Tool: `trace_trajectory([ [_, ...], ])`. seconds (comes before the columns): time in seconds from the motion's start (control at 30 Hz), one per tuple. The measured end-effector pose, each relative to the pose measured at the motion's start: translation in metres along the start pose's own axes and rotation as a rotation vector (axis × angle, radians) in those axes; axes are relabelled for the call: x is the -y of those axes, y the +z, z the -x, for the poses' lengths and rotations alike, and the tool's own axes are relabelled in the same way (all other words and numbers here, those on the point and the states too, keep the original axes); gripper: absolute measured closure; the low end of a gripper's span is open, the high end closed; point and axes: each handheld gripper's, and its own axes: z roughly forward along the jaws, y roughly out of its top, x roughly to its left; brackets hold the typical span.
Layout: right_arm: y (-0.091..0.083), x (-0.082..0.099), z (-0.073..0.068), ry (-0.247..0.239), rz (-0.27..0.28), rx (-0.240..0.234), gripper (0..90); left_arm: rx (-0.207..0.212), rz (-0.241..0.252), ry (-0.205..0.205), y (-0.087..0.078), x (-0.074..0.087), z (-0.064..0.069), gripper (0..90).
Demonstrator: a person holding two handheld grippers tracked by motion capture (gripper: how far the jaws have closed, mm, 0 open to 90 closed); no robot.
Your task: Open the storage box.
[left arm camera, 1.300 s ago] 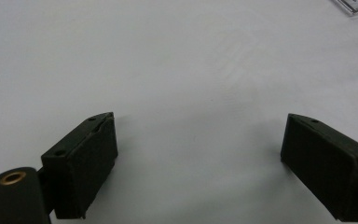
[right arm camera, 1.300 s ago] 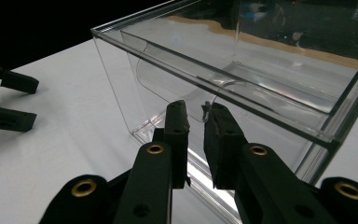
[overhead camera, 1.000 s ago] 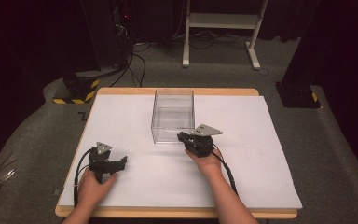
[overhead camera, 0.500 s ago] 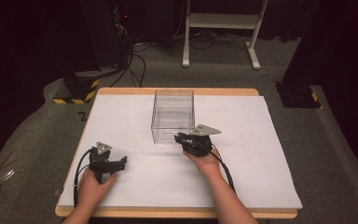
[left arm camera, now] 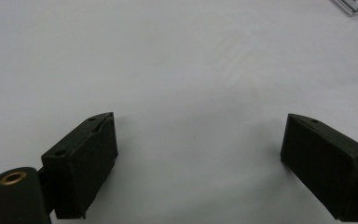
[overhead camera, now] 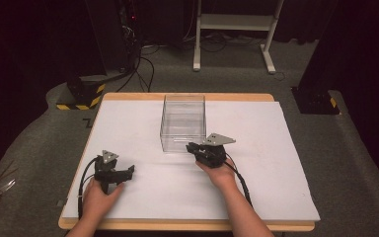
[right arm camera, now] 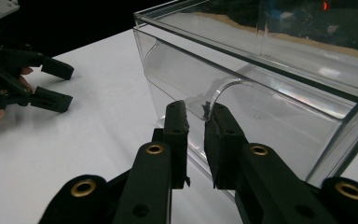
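Jaws of the right gripper (right arm camera: 196,121), which have just been closing, stand nearly shut at the curved handle (right arm camera: 221,91) of the clear box (overhead camera: 182,121), mid-frame on the white worktop (overhead camera: 276,163). Left gripper (left arm camera: 198,154), lower left, gapes wide, empty.

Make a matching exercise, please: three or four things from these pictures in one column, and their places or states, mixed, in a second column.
1. box
2. left gripper
3. right gripper
4. handle

A. open, over bare table
B. clear, at the table's middle
C. curved, on the box's near wall
D. fingers nearly shut on a handle

Pairs: 1-B, 2-A, 3-D, 4-C
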Motion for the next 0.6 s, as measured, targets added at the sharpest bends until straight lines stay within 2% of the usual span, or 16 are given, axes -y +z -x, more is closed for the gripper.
trace_trajectory([
  [0.07, -0.002, 0.000, -0.002, -0.008, 0.001, 0.001, 80.3, 0.000, 0.000, 0.000, 0.000, 0.000, 0.000, 11.1],
  [0.1, -0.003, 0.000, -0.003, -0.009, 0.006, -0.013, 80.8, 0.000, 0.000, 0.000, 0.000, 0.000, 0.000, 11.1],
  [0.2, -0.004, 0.000, -0.009, -0.030, 0.002, 0.001, 80.8, 0.000, 0.000, 0.001, 0.000, 0.000, 0.000, 11.1],
  [0.6, -0.012, 0.006, -0.016, -0.030, 0.005, -0.015, 82.0, 0.000, 0.000, 0.000, 0.000, 0.000, 0.000, 11.1],
])
